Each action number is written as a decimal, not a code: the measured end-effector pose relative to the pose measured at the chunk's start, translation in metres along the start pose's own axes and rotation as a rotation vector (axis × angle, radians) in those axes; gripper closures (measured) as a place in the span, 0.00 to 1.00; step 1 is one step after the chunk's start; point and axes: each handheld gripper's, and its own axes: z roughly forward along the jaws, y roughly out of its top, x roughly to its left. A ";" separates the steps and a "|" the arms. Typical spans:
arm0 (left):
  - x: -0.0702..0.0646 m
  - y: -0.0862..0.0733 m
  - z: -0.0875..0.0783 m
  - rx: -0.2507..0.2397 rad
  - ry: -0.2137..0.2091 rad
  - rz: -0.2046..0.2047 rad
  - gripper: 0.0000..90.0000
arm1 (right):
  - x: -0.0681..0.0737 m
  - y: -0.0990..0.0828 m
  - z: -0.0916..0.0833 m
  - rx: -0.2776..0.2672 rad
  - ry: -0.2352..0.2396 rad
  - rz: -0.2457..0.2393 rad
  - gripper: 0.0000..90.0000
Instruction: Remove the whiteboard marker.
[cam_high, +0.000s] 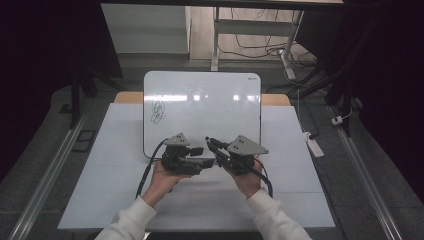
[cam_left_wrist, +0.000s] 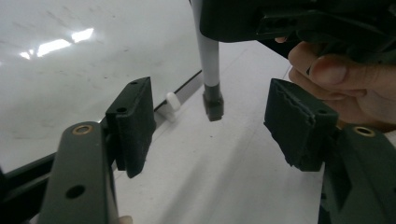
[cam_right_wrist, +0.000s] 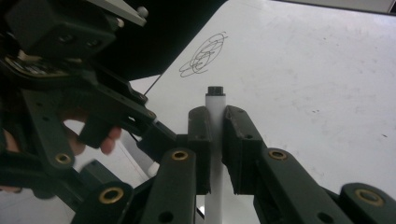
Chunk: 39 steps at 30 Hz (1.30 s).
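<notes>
So the right gripper (cam_right_wrist: 215, 140) has its jaws pinched tight on a white marker (cam_right_wrist: 215, 100), with the pads squeezing the barrel from both sides. The dark tip of the marker pokes out just past the pads, pointing toward the whiteboard (cam_right_wrist: 303, 70) and its black scribble (cam_right_wrist: 203, 58). The left gripper (cam_left_wrist: 210, 126) is spread apart, nothing between its pads, though the marker (cam_left_wrist: 209, 56) hangs right in the gap ahead of them, tip down (cam_left_wrist: 213, 105), not touching either pad (cam_left_wrist: 135, 121). From the high view both grippers sit close together over the near edge of the whiteboard (cam_high: 202, 107), left gripper (cam_high: 200, 151) facing the right gripper (cam_high: 212, 142), nearly nose to nose, above the white table (cam_high: 100, 190)
</notes>
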 end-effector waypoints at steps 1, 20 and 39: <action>0.000 0.000 0.002 0.001 -0.005 0.000 0.39 | 0.000 0.000 0.000 -0.004 0.003 -0.006 0.90; -0.001 -0.003 0.030 -0.006 -0.072 -0.023 0.66 | 0.010 0.004 -0.002 -0.030 0.016 -0.039 0.90; 0.003 -0.006 0.032 0.000 -0.067 -0.022 0.85 | 0.014 0.005 -0.002 -0.029 0.026 -0.066 0.90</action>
